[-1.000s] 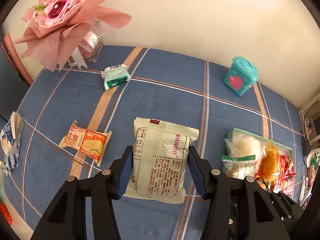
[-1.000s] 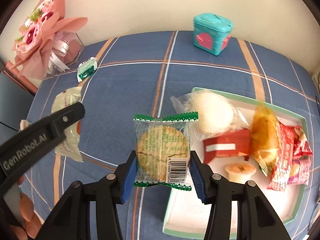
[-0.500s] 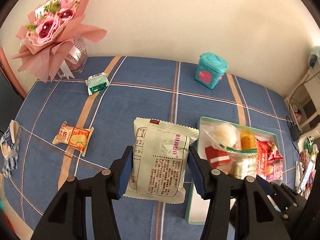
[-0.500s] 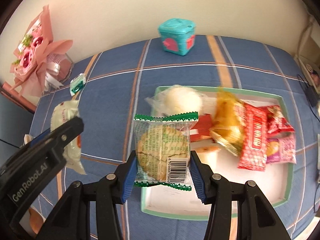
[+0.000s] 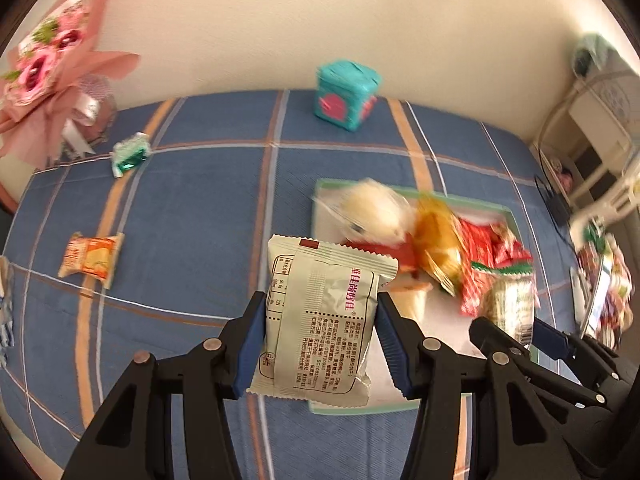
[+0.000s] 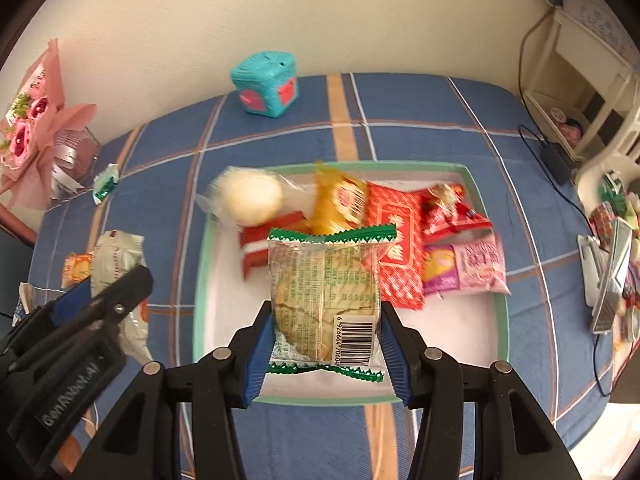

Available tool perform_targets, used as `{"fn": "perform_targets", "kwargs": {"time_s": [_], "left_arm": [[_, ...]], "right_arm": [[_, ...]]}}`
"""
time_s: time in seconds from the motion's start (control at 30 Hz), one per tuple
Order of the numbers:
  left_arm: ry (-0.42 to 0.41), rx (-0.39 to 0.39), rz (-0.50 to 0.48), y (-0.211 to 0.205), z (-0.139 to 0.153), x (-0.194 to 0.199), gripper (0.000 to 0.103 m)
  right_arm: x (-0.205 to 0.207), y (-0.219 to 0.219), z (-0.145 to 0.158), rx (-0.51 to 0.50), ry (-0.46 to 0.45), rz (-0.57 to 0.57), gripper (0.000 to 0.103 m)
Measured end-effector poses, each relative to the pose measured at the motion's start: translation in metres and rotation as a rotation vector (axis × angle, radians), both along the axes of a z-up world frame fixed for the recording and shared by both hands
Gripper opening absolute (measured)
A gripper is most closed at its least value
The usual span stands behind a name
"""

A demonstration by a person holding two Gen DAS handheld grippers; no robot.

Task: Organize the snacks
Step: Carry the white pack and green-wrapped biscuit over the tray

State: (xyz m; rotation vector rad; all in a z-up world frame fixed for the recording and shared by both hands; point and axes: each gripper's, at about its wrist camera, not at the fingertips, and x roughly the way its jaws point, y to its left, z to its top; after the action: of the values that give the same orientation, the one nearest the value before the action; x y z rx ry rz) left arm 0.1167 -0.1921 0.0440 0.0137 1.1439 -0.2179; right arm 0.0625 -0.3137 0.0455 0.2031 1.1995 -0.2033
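Left tool (image 5: 318, 330) clamps a cream packet (image 5: 320, 320), right tool (image 6: 323, 328) a biscuit packet (image 6: 324, 300), both above the tray (image 6: 500, 320) for sorting.

Setting: a home room. Table under blue plaid cloth (image 6: 400, 108) against a plain wall; wrapped pink bouquet (image 5: 48, 68), teal toy box (image 6: 266, 84), white shelf unit (image 6: 580, 92) with trailing cables alongside.
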Motion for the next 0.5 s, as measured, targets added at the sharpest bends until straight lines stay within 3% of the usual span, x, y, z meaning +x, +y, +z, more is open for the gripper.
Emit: {"fn": "perform_targets", "kwargs": {"time_s": [0.23,0.5], "left_arm": [[0.100,0.047,-0.045,-0.021,-0.036,0.002,0.055],[0.146,0.088,-0.083,-0.038,-0.058,0.002,0.055]], "right_arm": [[0.003,-0.013,-0.039,0.002,0.136,-0.031,0.053],[0.004,-0.022,-0.068,-0.005,0.233,-0.053,0.053]]}}
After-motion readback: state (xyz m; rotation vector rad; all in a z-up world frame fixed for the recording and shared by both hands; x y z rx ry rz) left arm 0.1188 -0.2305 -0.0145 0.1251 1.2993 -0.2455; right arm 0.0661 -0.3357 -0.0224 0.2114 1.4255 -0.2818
